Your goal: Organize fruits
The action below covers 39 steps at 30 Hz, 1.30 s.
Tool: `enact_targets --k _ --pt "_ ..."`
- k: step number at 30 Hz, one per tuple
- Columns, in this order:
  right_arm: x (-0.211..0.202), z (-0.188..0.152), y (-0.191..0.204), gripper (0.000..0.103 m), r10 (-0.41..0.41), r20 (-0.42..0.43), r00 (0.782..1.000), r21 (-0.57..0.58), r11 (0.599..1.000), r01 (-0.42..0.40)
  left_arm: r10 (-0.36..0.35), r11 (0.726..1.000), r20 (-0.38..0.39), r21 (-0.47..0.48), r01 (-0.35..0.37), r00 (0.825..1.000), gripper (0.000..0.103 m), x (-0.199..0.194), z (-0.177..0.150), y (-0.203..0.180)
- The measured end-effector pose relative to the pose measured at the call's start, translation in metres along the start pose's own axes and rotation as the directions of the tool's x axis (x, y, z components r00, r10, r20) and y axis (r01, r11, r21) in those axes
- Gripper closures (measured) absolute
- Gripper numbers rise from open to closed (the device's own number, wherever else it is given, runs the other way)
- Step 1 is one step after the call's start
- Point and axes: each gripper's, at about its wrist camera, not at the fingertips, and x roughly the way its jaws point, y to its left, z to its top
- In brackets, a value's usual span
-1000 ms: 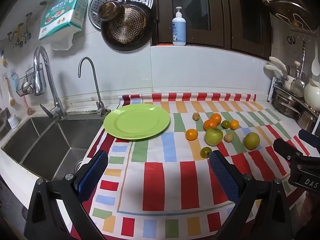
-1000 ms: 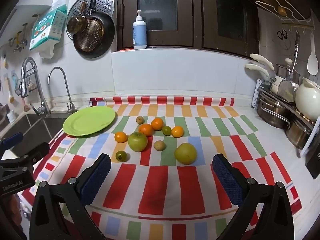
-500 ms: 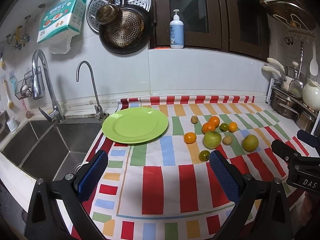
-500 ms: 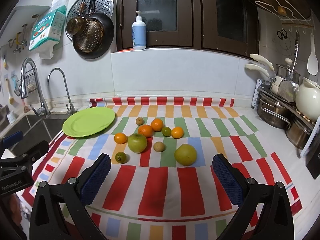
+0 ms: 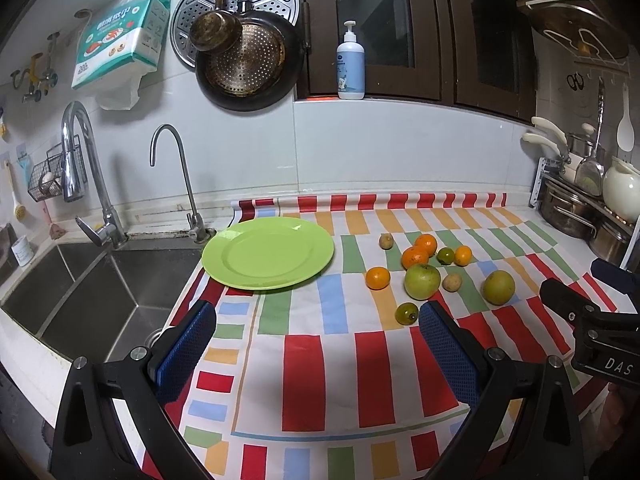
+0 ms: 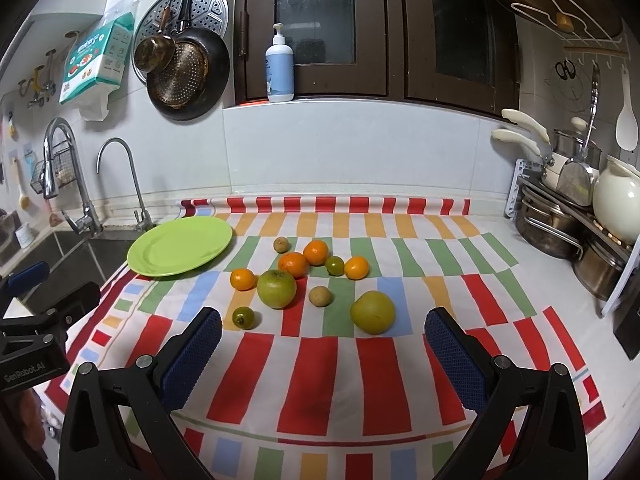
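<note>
- Over the near edge of the striped cloth (image 6: 312, 376), the right gripper (image 6: 322, 354) hangs with its blue-padded fingers (image 6: 192, 356) spread wide and nothing between them.
- Beside it, the left gripper (image 5: 316, 344) is spread just as wide and equally empty, hovering above the cloth's left part, close to the sink (image 5: 92, 300).
- Each tool shows in the other's camera: the right one juts in at the right edge of the left view, the left one at the left edge of the right view.
- Just past the right gripper's fingers lies the fruit, all of it loose on the cloth: a small dark green one (image 6: 243, 317) nearest the left pad, a big green apple (image 6: 277, 289) behind it, and a yellow-green round fruit (image 6: 373, 312) off to the right.
- Between apple and yellow-green fruit sits a small brown fruit (image 6: 320, 296) (a kiwi, perhaps; hard to tell).
- Further back come four oranges (image 6: 295, 264), a small green citrus (image 6: 334, 266) among them, and another brown fruit (image 6: 281, 244) at the rear.
- Left of the cluster, well apart from it, the green plate (image 6: 180, 246) rests bare on the cloth's corner by the sink.
- Against the wall stand two taps (image 5: 176, 184), a soap bottle (image 6: 279, 68) on the sill, and hanging pans (image 6: 188, 76).
- At the far right, steel pots (image 6: 560, 220) fill a rack.
</note>
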Motion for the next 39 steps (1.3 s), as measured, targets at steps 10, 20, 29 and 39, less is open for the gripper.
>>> enact_targets --k 10,20,29,39 --pt "-0.0003 -0.0014 -0.0001 0.0 -0.001 -0.001 1.0 0.0 1.0 0.001 -0.006 1.0 -0.001 0.003 0.006 1.0 0.0 0.0012 -0.0007 -0.0005" --pt "-0.0007 -0.0024 0.0004 0.0 -0.002 0.002 1.0 -0.003 1.0 0.002 -0.006 1.0 0.005 0.004 0.006 1.0 0.0 0.0021 0.0005 -0.0019" --pt "0.0017 0.0007 0.001 0.0 -0.001 0.002 1.0 -0.007 1.0 0.001 -0.011 1.0 0.008 0.006 0.011 1.0 0.0 0.0017 0.0009 -0.0022" --pt "0.0055 0.002 0.002 0.0 0.0 -0.003 1.0 -0.012 1.0 0.0 -0.019 1.0 -0.003 0.006 0.019 1.0 0.0 0.0063 0.0025 -0.0011"
